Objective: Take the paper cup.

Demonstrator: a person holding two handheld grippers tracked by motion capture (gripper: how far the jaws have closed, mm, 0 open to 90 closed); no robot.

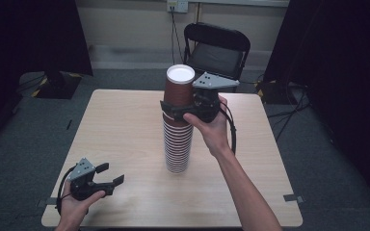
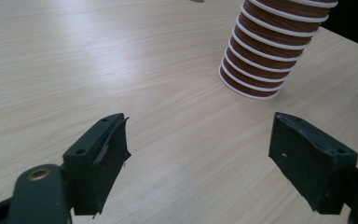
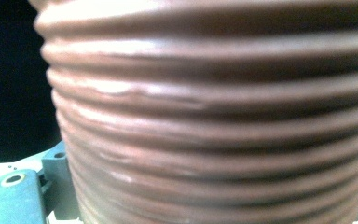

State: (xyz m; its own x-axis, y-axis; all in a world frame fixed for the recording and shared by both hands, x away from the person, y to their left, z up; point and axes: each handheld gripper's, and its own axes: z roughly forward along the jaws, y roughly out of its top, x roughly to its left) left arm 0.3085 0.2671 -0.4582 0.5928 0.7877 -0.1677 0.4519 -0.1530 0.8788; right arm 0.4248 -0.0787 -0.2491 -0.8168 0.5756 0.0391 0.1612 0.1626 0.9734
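Blurred brown top cup (image 3: 214,116) hides the gripping right tongs (image 1: 185,109); left tongs (image 1: 110,179) gape empty.

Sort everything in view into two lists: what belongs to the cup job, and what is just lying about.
Belongs to the job:
- stack of brown paper cups, upside down on the table
- top cup, gripped by the right hand-held gripper
- left hand-held gripper, jaws open, resting near the table's front edge

Lying about:
- black folding chair behind the table
- cables on the floor
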